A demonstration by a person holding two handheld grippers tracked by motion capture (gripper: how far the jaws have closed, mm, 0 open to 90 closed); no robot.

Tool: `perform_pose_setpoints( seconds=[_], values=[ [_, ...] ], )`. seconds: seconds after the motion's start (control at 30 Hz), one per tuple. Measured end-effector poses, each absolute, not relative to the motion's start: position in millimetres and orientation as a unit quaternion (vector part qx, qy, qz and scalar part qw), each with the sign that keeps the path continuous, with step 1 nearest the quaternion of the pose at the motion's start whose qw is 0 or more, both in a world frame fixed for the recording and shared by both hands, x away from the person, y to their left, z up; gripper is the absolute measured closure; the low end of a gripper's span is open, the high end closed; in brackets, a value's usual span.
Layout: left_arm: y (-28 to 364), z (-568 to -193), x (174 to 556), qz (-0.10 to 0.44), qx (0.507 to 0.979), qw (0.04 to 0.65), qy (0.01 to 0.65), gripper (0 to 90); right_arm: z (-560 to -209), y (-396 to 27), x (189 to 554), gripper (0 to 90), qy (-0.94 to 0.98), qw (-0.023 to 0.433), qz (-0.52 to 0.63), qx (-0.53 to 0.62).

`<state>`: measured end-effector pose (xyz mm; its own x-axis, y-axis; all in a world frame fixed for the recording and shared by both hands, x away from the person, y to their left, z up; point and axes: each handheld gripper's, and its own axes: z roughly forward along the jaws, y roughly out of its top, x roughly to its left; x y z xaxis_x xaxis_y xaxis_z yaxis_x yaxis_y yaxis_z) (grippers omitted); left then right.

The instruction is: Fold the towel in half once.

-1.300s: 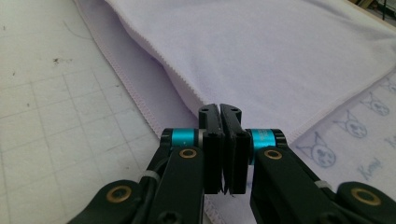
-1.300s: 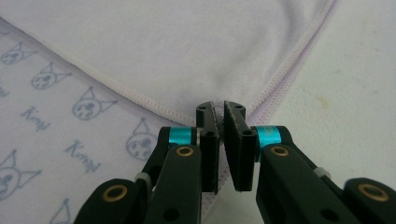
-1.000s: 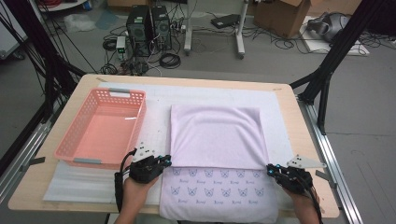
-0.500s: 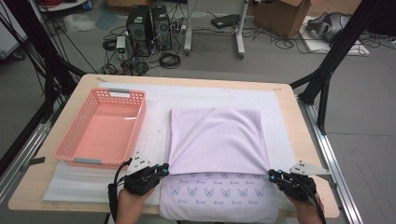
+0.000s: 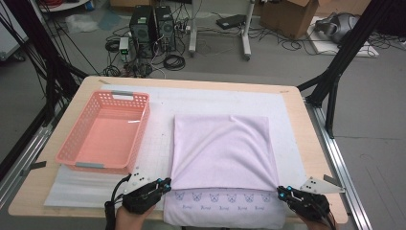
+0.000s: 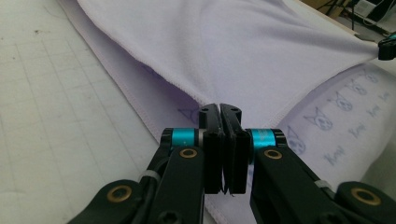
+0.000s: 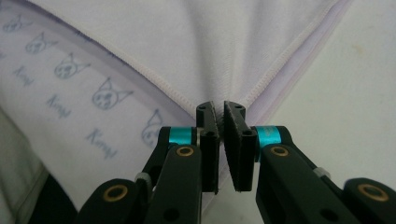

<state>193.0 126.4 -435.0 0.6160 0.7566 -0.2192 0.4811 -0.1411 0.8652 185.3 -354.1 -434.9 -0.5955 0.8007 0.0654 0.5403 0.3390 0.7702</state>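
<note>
1. On the desk (image 5: 306, 143), a lilac towel (image 5: 222, 148) is spread on a white mat (image 5: 158, 139), just right of an empty pink basket (image 5: 84, 160).
2. The towel's top layer is folded toward the near edge, so that a strip printed with small cat faces (image 5: 225, 197) is left uncovered along the front.
3. The left claw (image 5: 165, 183) is pressed together on the near left corner of the folded layer; in the left gripper view the hem is seen pinched between the jaws of the left claw (image 6: 220, 108).
4. The right claw (image 5: 281, 193) is likewise pinched on the near right corner, with the stitched edge running into the right claw (image 7: 219, 106).
5. The fold is judged unfinished: the corners are held short of the front edge.
6. A corner could slip out, since only a thin bit of hem is gripped at each side.
7. If one hand is drawn further than the other, the fold line would be skewed and the edges left uneven.
8. A sag is visible between the two corners; if it is laid down slack, wrinkles would be trapped in the fold.
9. If the pull is too strong, the lower layer could be dragged off the desk's near edge.
</note>
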Motion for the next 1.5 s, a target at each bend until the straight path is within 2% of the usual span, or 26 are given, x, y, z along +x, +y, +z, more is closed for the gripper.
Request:
perform_pose_setpoints(
  seconds=[1.0,1.07,1.13,1.2,1.27,1.5],
  values=[
    [134.8,-437.5,140.5,0.126,0.758,0.513,0.384,87.3,-433.8,-363.5,131.6,84.4,0.814,0.135,0.400,0.398],
    [134.4,-439.5,143.4,0.126,0.755,0.512,0.389,83.8,-434.6,-362.7,132.6,81.5,0.814,0.134,0.398,0.401],
    [135.0,-439.8,149.3,0.129,0.749,0.510,0.402,68.7,-434.8,-362.2,134.6,65.2,0.807,0.139,0.404,0.408],
    [136.6,-438.3,156.8,0.133,0.737,0.518,0.413,61.5,-433.9,-364.0,137.7,60.8,0.794,0.148,0.414,0.420],
    [137.1,-436.4,165.7,0.130,0.731,0.522,0.420,59.7,-432.8,-366.8,143.6,58.5,0.783,0.156,0.418,0.434],
    [128.9,-436.2,213.3,0.125,0.734,0.504,0.438,59.9,-434.1,-370.5,171.3,59.9,0.771,0.172,0.409,0.458]
  ],
)
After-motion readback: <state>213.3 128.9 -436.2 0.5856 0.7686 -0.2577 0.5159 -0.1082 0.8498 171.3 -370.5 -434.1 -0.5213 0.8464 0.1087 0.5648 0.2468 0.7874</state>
